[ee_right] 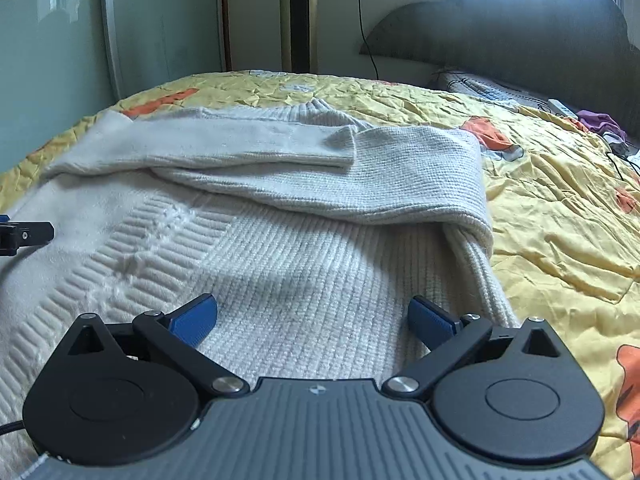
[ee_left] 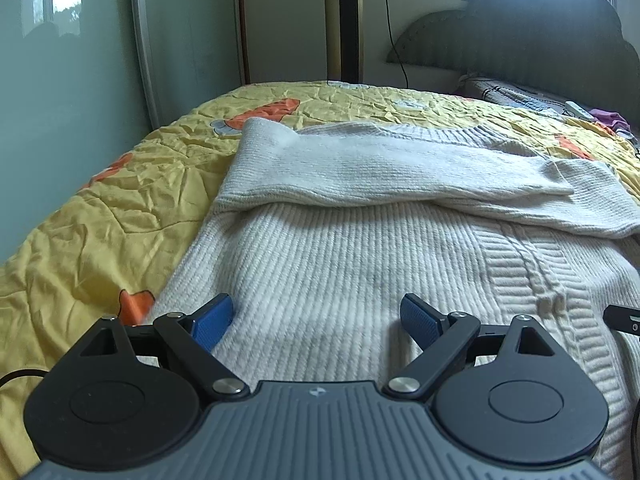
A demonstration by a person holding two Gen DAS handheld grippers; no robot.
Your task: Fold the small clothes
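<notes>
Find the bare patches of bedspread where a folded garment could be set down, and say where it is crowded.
Free: yellow bedspread left of the white sweater, toward the green wall; and bedspread right of it. Crowded: near the headboard, with a pillow, remote and purple cloth.

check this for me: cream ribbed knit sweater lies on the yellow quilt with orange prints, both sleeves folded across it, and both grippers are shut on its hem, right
Not quite: neither gripper grips anything. The left gripper and right gripper stand open over the cream ribbed knit sweater, blue pads apart, as each wrist view shows. The rest holds: it lies on the yellow quilt with orange prints, both sleeves folded across.
</notes>
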